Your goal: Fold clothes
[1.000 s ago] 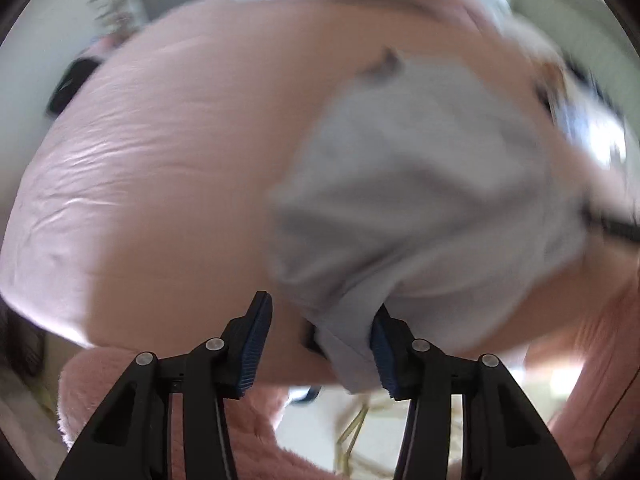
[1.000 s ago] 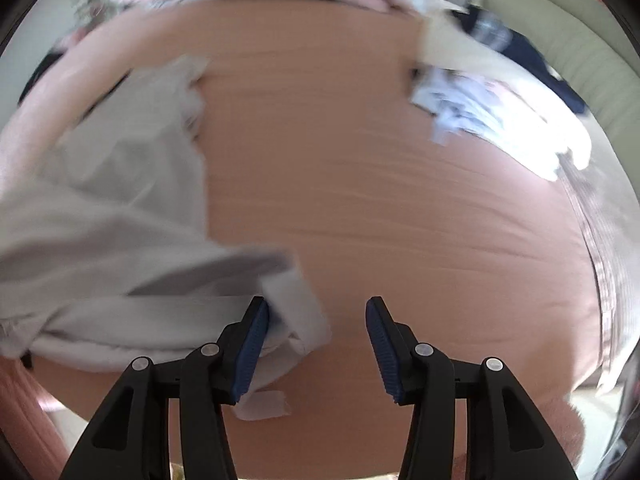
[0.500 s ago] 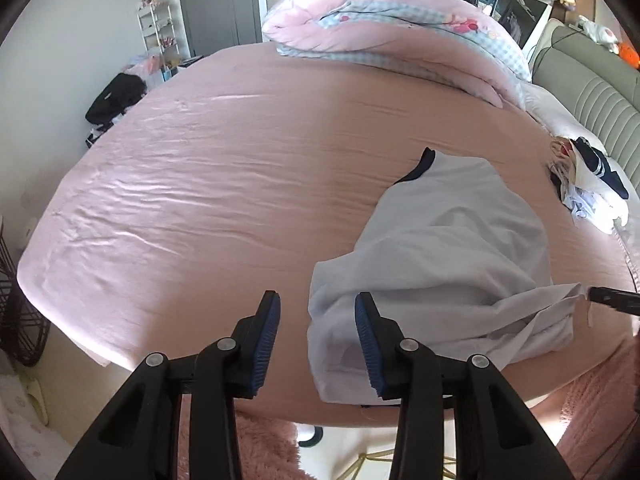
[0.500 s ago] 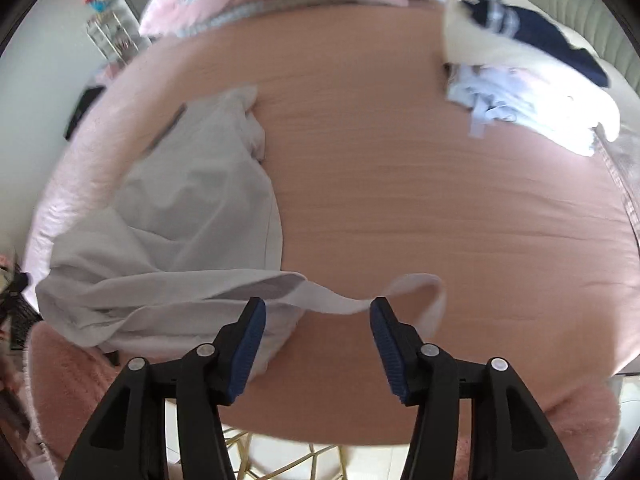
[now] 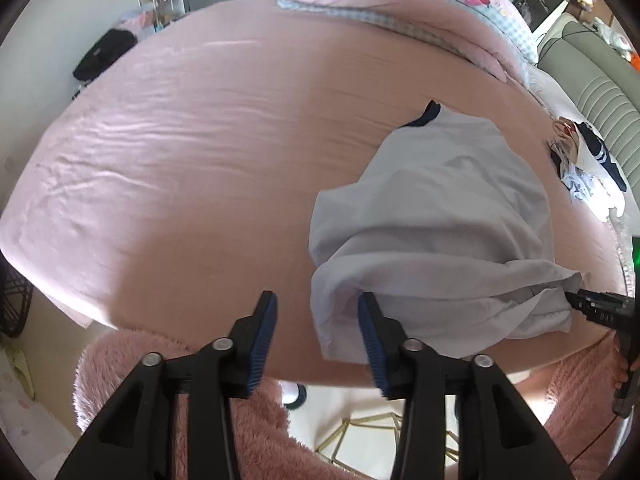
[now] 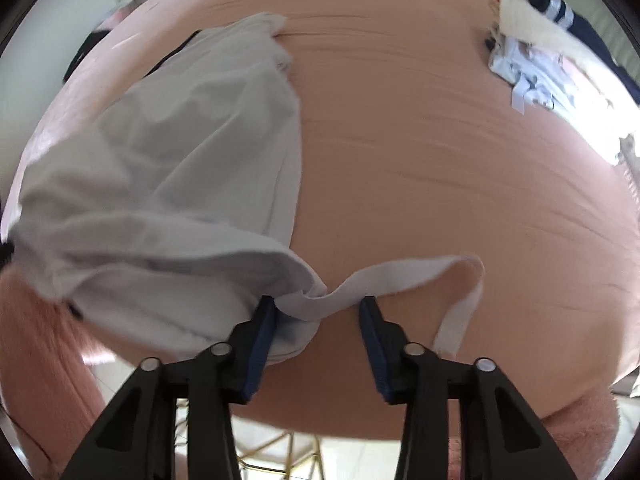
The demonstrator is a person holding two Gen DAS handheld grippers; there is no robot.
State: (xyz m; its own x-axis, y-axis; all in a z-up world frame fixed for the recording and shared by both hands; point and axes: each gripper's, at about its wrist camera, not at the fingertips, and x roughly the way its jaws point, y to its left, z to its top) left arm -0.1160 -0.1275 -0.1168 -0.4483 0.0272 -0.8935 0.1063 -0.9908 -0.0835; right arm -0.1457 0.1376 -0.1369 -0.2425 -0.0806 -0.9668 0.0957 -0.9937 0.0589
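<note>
A light grey garment (image 5: 440,220) with dark trim at its far end lies crumpled on the pink bed (image 5: 200,140), near the front edge. My left gripper (image 5: 316,320) is open, and the garment's near left corner hangs just inside its right finger (image 5: 370,328). In the right wrist view the same garment (image 6: 180,140) spreads to the left, and a grey band (image 6: 460,268) from it loops off to the right. My right gripper (image 6: 316,316) is open with that band's twisted end lying between its fingers. Its black tip (image 5: 592,308) shows at the garment's right edge.
A heap of mixed clothes (image 5: 584,168) (image 6: 540,60) lies at the bed's far right by a padded headboard (image 5: 600,96). A rolled pink duvet (image 5: 400,4) lies along the back. A fluffy pink rug (image 5: 120,360) lies on the floor below the bed's edge. A black bag (image 5: 104,56) sits far left.
A second ago the garment was up close to both cameras and blurred; it has since dropped onto the bed. Both grippers stay open and have edged closer to its near edge.
</note>
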